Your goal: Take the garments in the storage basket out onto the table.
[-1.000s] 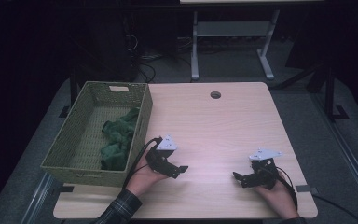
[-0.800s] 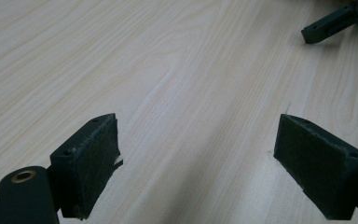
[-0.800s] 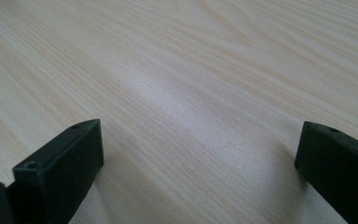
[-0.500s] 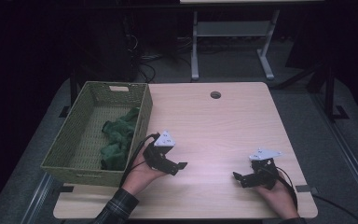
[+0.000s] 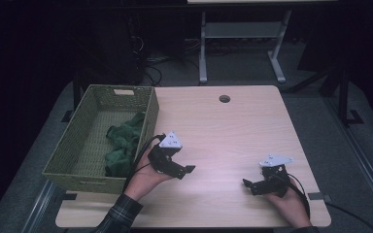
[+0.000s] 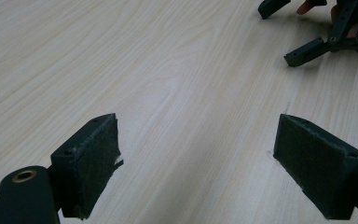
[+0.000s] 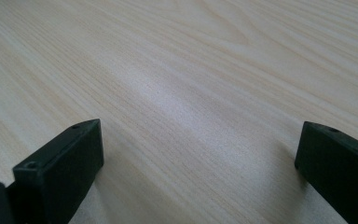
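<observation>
The left tongs have moved a little toward the basket since a moment ago and now sit just beside its near corner. Their jaws are spread wide, and nothing is between them but bare table. The green cloth lies bunched up inside the basket, just past the wall from the left tongs, and nothing is touching it. The right tongs have stayed put, well away on the other side, low over the table. Their jaws are spread wide too, with nothing in them. I think the left tongs are getting ready to go over the wall for the cloth. No grab has started yet.
</observation>
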### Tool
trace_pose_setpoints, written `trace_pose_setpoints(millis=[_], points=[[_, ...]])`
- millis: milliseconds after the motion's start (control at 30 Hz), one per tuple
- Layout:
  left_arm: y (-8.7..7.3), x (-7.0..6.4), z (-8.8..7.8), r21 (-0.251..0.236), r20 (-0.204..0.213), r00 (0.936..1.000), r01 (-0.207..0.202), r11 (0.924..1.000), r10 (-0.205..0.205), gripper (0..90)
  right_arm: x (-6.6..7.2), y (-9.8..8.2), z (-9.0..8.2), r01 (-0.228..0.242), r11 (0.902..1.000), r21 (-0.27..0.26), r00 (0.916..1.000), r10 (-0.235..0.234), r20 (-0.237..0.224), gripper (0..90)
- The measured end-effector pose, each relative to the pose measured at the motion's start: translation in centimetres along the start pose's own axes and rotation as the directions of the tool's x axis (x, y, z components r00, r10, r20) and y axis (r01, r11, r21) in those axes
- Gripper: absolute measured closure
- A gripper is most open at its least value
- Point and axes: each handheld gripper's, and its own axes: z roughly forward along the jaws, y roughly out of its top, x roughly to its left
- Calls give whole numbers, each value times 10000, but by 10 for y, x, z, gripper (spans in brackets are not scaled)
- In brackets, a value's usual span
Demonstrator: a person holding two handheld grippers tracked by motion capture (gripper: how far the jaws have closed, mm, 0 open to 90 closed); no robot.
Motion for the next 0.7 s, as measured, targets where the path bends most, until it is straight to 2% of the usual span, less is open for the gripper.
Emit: trace_pose_setpoints(millis=[267,400,600,700], points=[[8,2,-6,-88,71,10000,32,10000,-32,135,0,0,0,-28,10000,-9,10000,28,-7,7],[11,5,-8,-19,80,9999,-90,10000,91,136,0,0,0,-26,10000,-6,10000,26,-5,8],[16,10,-13,-166,-41,10000,56,9998,-56,135,0,0,0,-21,10000,-9,10000,21,-3,8],[19,14,-15,-207,-70,10000,-9,9998,8,136,0,0,0,-14,10000,-1,10000,14,-8,7]])
